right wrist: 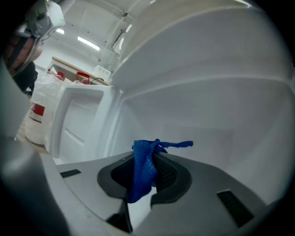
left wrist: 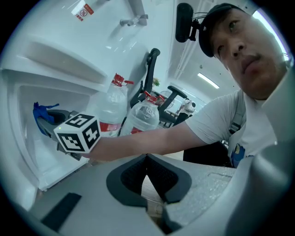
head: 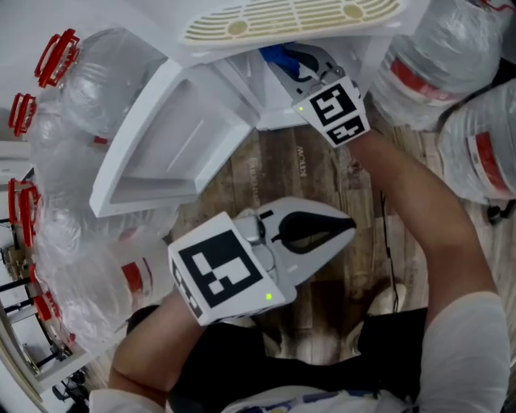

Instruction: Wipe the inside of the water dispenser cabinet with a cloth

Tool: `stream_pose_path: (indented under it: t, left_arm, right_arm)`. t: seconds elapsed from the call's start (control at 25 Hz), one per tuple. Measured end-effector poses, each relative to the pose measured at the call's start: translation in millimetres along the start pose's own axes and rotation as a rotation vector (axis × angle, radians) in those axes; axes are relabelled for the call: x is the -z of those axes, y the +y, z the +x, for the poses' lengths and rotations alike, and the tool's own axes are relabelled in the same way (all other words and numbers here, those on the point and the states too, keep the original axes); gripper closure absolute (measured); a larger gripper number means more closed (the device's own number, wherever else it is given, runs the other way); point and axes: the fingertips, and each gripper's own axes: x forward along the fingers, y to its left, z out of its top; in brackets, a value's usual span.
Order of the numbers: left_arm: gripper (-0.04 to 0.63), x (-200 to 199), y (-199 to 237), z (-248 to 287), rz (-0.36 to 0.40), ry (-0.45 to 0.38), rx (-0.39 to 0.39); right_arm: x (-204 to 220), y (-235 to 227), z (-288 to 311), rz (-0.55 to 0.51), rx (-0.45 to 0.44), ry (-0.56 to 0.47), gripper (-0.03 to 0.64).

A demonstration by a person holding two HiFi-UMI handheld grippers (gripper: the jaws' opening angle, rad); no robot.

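Note:
The white water dispenser's cabinet (head: 242, 81) stands with its door (head: 173, 149) swung out to the left. My right gripper (head: 297, 66) reaches into the cabinet, shut on a blue cloth (head: 280, 56). In the right gripper view the cloth (right wrist: 144, 168) hangs bunched between the jaws of the right gripper (right wrist: 154, 156), close to the white inner wall (right wrist: 221, 110). My left gripper (head: 348, 227) is shut and holds nothing, held back over the wooden floor. The left gripper (left wrist: 147, 157) looks towards the right gripper's marker cube (left wrist: 78, 133) and the cloth (left wrist: 42, 113).
Large clear water bottles with red handles (head: 56, 56) crowd the left side, and more bottles (head: 439, 64) lie at the right. The dispenser's cream drip grille (head: 290, 16) overhangs the cabinet. A thin cable (head: 385, 242) runs across the wooden floor (head: 282, 173).

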Motion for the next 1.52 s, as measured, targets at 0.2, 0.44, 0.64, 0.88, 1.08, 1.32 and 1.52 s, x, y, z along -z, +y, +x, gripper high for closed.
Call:
stream_pose_path:
  t: [0.2,0.44,0.64,0.88,1.08,1.32,1.52]
  left_arm:
    - [0.599,-1,-1,-3,-0.002,-0.007,-0.007]
    - [0.599,-7,2,-11,0.003,-0.031,-0.019]
    - [0.598,-9,4,-17,0.0,-0.046,-0.02]
    - [0.599,-8,9,-21,-0.01,-0.049,-0.024]
    - [0.599,-5,9,-20,-0.013,-0.046,-0.022]
    - [0.6,-6,5,-19,-0.009,-0.048,-0.014]
    - [0.598,-7,3,-16,-0.007,-0.046,-0.004]
  right_arm:
    - [-4,-43,38,0.249,0.121,-0.05,0.547]
    - [-3,-58,70,0.271,0.176,-0.078,0.548]
    - [14,-52,84,0.288,0.178,-0.049,0.548]
    - [62,-40,94,0.306,0.176,0.064,0.548]
    - [110,-31,95,0.38,0.147,0.199,0.548]
    - [125,-29,88,0.384,0.129,0.268,0.548]
    - [86,-34,78,0.274,0.14,0.166,0.546]
